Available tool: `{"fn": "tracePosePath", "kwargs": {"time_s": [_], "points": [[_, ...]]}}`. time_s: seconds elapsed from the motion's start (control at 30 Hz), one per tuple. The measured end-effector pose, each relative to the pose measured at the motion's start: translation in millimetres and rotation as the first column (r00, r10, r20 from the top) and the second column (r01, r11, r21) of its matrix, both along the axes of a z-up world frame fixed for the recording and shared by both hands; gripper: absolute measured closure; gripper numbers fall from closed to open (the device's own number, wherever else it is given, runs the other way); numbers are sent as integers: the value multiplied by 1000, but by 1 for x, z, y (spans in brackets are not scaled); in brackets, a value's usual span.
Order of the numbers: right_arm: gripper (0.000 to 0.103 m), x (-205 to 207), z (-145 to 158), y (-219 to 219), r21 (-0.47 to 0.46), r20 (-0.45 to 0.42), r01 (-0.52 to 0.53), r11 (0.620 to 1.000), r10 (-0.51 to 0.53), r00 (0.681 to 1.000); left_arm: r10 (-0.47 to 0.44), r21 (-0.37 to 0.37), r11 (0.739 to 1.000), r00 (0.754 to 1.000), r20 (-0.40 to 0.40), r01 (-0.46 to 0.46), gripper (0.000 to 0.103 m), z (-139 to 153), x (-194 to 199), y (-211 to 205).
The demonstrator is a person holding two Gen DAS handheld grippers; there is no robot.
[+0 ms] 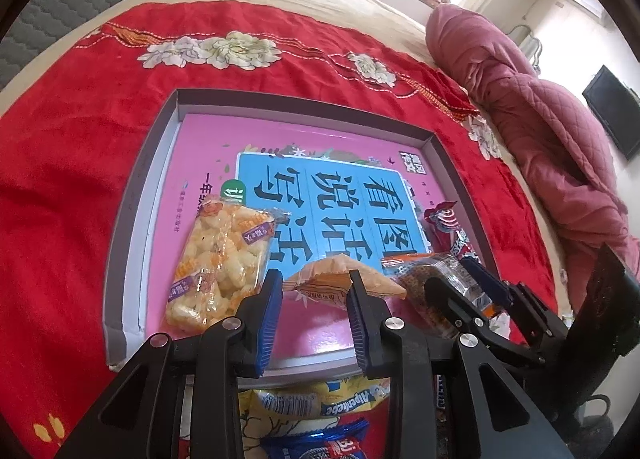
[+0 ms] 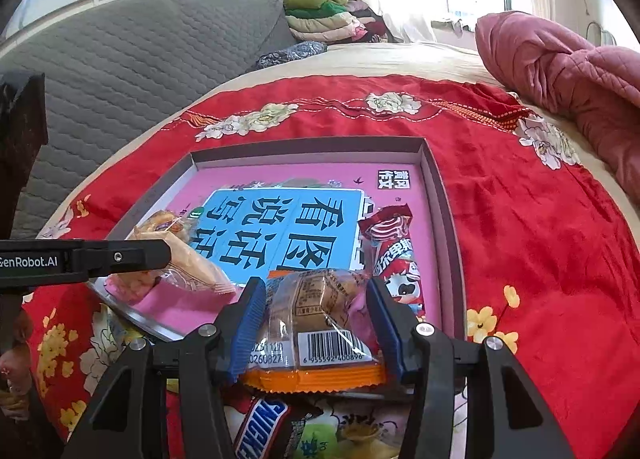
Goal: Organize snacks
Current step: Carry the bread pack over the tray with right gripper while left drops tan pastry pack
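R wrist view only: Snickers bar (image 2: 262, 429). L view only: Alpenliebe bag (image 1: 320, 405). Tray (image 1: 120, 279): 4 snacks. Left gripper (image 1: 314, 287) pinches tan packet (image 1: 344, 281); right gripper (image 2: 316, 295) clamps orange-edged cake pack (image 2: 316, 323).

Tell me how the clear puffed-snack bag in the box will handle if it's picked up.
The puffed-snack bag looks light for its bulk: mostly air and puffs. Its glossy clear film would probably crinkle and could slip between fingers. The puffs look brittle, so a hard squeeze may crush them.
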State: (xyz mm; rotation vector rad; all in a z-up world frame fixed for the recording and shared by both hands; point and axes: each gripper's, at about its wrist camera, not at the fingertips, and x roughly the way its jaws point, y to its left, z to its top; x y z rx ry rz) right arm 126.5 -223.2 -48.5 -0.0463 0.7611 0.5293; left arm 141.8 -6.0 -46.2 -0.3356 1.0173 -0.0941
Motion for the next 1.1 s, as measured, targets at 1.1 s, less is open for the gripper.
{"fn": "tracePosePath", "kwargs": {"time_s": [1.1], "points": [[50,-30,34,-33,-24,48,54,998,-53,997,-35,16,999,999,-34,35,47,-4,-7,-9]]}}
